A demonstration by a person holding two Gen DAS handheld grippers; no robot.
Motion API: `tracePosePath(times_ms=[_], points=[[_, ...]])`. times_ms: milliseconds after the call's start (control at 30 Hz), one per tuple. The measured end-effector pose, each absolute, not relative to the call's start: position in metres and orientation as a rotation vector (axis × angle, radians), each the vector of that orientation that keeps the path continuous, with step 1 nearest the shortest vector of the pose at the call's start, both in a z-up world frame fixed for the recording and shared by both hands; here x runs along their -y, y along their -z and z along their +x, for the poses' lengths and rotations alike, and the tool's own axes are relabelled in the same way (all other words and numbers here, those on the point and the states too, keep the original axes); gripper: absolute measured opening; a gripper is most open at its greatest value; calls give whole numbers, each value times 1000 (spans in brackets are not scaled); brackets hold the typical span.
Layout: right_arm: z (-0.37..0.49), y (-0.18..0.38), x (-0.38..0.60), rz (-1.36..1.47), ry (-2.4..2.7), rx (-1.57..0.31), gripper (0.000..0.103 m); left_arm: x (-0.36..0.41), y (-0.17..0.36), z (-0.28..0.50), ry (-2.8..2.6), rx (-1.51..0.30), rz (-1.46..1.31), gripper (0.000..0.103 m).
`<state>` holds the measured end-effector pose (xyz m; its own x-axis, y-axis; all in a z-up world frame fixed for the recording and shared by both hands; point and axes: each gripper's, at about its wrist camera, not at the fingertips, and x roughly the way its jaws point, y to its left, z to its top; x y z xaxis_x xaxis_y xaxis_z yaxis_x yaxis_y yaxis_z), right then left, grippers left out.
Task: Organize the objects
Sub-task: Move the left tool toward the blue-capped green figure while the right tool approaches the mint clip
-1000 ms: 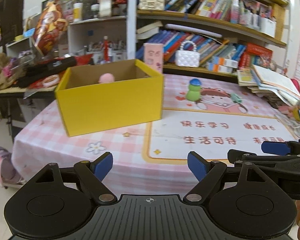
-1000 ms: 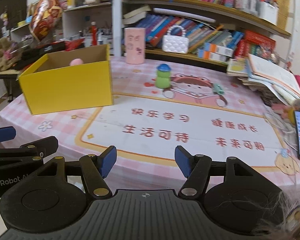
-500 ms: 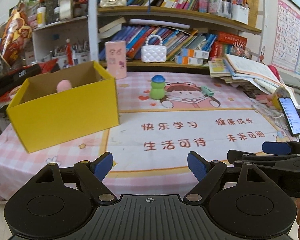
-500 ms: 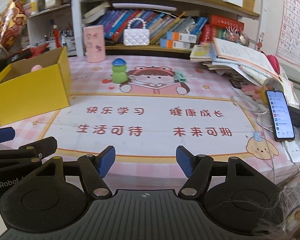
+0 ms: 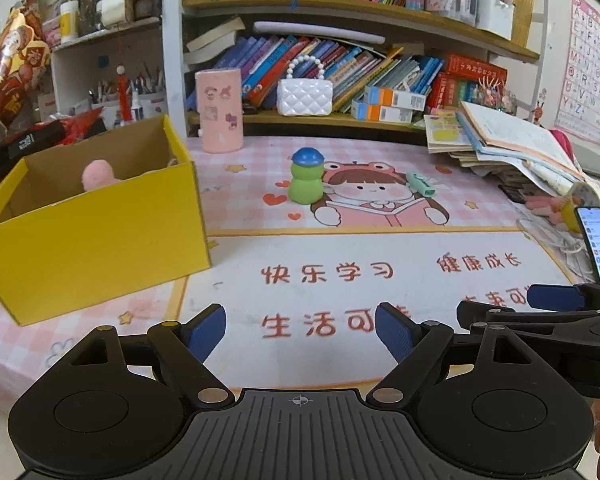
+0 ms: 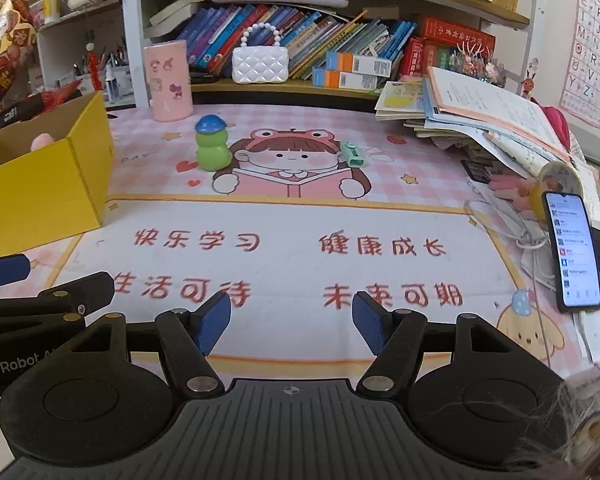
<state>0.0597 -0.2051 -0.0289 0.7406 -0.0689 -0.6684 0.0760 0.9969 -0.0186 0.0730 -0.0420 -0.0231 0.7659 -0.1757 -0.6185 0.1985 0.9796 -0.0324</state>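
A yellow cardboard box (image 5: 96, 240) stands on the table's left with a pink soft toy (image 5: 97, 174) inside; it also shows in the right wrist view (image 6: 40, 188). A green frog-shaped bottle with a blue cap (image 5: 306, 178) (image 6: 212, 144) stands upright mid-table. A small mint green item (image 5: 420, 184) (image 6: 352, 154) lies to its right. My left gripper (image 5: 300, 330) is open and empty above the table's near edge. My right gripper (image 6: 291, 322) is open and empty beside it, to the right.
A pink cylinder (image 6: 168, 80) and a white quilted purse (image 6: 260, 64) stand at the back by the bookshelf. Stacked open books (image 6: 480, 112) lie at the right. A lit phone (image 6: 574, 250) and white cable sit at the right edge.
Both grippers have swung right and moved forward over the table. The box has shifted left in both views; the frog bottle now sits near the centre. Both stay open.
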Motion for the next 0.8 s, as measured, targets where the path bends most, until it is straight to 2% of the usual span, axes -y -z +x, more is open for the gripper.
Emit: tracePosePath(times_ms=[800], points=[[241, 44, 294, 29, 41, -715, 64, 107, 31, 239, 46, -694, 15, 84]])
